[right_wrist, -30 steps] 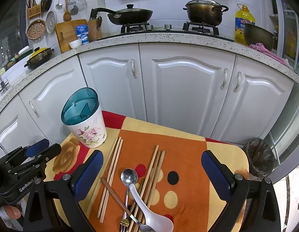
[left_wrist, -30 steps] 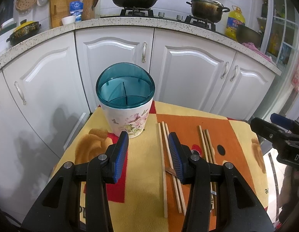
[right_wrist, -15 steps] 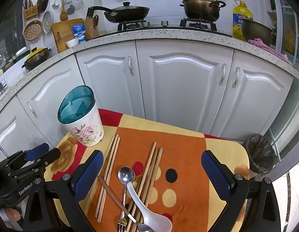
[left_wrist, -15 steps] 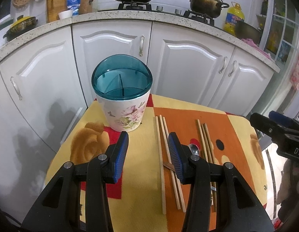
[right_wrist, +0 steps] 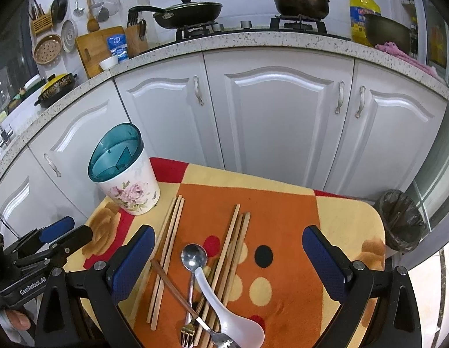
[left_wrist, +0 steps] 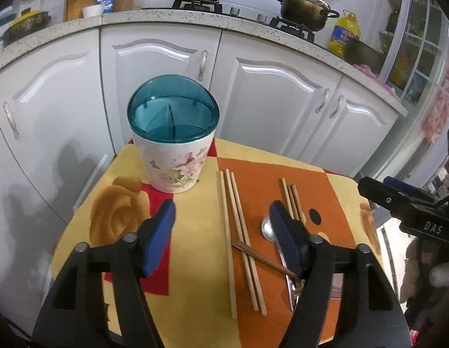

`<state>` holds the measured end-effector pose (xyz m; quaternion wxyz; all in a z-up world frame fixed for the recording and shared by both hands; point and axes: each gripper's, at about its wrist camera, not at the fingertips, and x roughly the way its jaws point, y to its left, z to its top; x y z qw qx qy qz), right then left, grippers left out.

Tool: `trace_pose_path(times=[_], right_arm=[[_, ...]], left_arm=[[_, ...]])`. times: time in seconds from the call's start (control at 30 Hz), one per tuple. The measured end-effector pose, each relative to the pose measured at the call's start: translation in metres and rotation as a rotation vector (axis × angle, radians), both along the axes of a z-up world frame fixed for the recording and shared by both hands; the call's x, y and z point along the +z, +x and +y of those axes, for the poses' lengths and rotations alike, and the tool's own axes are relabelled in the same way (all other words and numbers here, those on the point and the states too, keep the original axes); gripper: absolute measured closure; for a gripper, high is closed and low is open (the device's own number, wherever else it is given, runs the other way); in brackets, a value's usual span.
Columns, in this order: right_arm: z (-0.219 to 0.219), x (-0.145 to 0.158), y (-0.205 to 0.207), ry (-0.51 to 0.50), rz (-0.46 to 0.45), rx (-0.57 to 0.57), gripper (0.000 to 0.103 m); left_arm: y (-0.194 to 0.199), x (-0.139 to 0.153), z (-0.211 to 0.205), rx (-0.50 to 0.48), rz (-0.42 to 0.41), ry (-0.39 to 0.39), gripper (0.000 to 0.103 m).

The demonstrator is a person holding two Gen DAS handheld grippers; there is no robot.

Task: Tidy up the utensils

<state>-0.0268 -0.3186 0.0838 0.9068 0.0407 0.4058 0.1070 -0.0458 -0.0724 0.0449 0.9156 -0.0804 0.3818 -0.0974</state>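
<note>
The left tool is hovering over the desk, its jaws having just been opening, now wide apart and gripping nothing. The holder is standing ahead of its left finger; chopsticks are lying between the fingers, a spoon beside the right one. The right tool is gaping too, empty. Only its view is showing the white spoon and fork piled below, with the bin past its right finger.

Teal-rimmed white holder with pink flowers; orange, yellow, red cloth; white spoon.
</note>
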Motion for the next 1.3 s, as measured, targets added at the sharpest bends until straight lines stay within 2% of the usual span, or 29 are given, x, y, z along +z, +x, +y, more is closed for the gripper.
trace_pose_path(times=[0.13,0.23,0.37,0.47,0.63,0.83,0.93,1.0,1.07,1.13,1.2,1.3], right_arm=[[-0.002,-0.002,0.001,-0.007,0.008,0.000,0.002],[-0.005,-0.003,0.002,-0.004,0.015,-0.003,0.002],[-0.007,-0.005,0.004,-0.003,0.028,0.002,0.002],[-0.005,-0.008,0.005,-0.011,0.037,0.020,0.002],[-0.003,-0.015,0.006,-0.019,0.053,0.047,0.002],[-0.010,-0.031,0.018,-0.019,0.079,0.040,0.002],[-0.014,-0.048,0.033,-0.047,0.109,0.023,0.012],[-0.015,-0.064,0.045,-0.059,0.151,0.019,0.028],[-0.016,-0.079,0.057,-0.038,0.198,0.020,0.039],[-0.016,-0.091,0.066,-0.006,0.236,0.024,0.041],[-0.015,-0.102,0.075,0.011,0.262,0.027,0.052],[-0.015,-0.115,0.087,0.027,0.299,0.022,0.063]], left_arm=[[0.002,-0.008,0.001,-0.012,0.032,0.007,0.032],[0.005,-0.019,0.001,-0.036,0.090,0.003,0.032],[0.002,-0.029,-0.006,-0.075,0.109,0.049,0.032],[0.003,-0.036,-0.007,-0.096,0.130,0.054,0.032],[0.009,-0.043,0.000,-0.082,0.182,0.010,0.032],[0.023,-0.048,0.002,-0.071,0.185,0.028,0.032],[0.033,-0.051,-0.005,-0.080,0.168,0.060,0.032],[0.042,-0.054,-0.010,-0.093,0.166,0.085,0.032],[0.052,-0.057,-0.016,-0.092,0.165,0.116,0.033],[0.064,-0.061,-0.020,-0.094,0.178,0.126,0.037],[0.074,-0.066,-0.024,-0.100,0.185,0.139,0.047],[0.090,-0.076,-0.030,-0.110,0.210,0.168,0.060]])
